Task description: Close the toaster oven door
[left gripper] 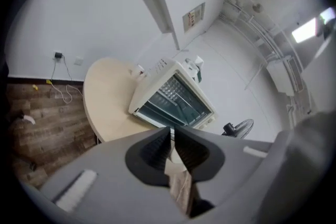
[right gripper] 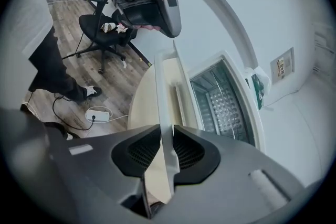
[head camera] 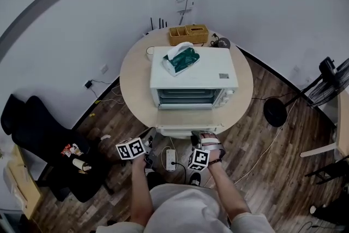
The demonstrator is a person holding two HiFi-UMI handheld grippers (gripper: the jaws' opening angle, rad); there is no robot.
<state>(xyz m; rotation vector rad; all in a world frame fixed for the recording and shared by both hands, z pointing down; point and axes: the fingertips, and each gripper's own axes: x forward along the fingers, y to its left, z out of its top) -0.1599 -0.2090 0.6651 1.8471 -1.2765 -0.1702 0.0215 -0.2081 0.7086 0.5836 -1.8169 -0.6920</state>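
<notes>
A white toaster oven stands on a round beige table. Its door hangs open toward me, past the table's front edge. My right gripper is at that door's front edge; in the right gripper view the door runs edge-on between the jaws and the right gripper is shut on it. The oven's rack and cavity show behind. My left gripper hovers left of the door, apart from it. Its jaws stand nearly together with a thin slit and nothing between them.
A teal and white bag lies on the oven's top, with a wooden box behind it. A black office chair is at the left, and a power strip lies on the wood floor by my feet. A fan stands at the right.
</notes>
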